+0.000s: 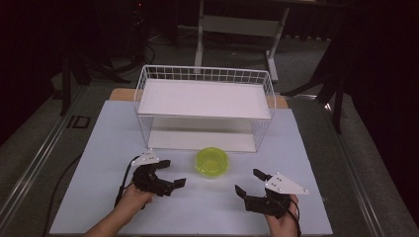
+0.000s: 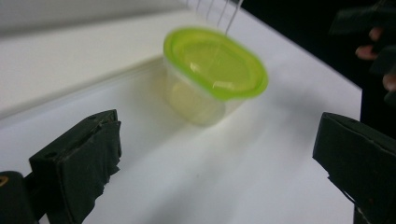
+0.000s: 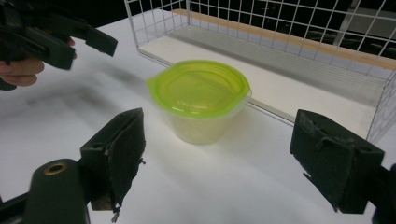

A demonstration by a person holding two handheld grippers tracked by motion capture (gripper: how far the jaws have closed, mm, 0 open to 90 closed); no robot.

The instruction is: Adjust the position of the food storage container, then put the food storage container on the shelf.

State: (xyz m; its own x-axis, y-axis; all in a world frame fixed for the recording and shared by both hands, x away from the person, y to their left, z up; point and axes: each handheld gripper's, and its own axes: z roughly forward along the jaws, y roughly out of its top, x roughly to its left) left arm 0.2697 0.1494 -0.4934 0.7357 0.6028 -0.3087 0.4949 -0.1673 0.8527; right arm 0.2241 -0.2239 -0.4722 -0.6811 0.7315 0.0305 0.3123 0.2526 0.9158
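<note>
Table surface (image 1: 99,163), pale and matte, fills the middle of the high view, with a white wire basket (image 1: 205,74) standing at its far side; the basket has an upper white shelf and an open lower level facing the person. Just in front of that lower opening, apart from the wire, sits a clear container with a green lid (image 1: 212,161), upright on the table. The left gripper (image 1: 174,174) is near the container's left side, its jaws spread wide with nothing between them, tips pointing right toward the container; the left hand (image 1: 132,198) comes in from the bottom edge at a slant. The right gripper (image 1: 251,182) lies near the container's lower right, jaws also wide apart and holding nothing, tips aimed up and left; the right hand (image 1: 282,222) wraps its body from below.

From the left gripper view, somewhat blurred, the two black jaws stand far apart at the bottom corners, with the lidded container ahead and well beyond them, and bare table between. Thin basket wires show just behind the lid.

From the right gripper view, the jaws are again spread wide, the container centred ahead of the gap, not touched. Basket mesh and its lower shelf run behind it; the left gripper hovers at upper left.
</note>
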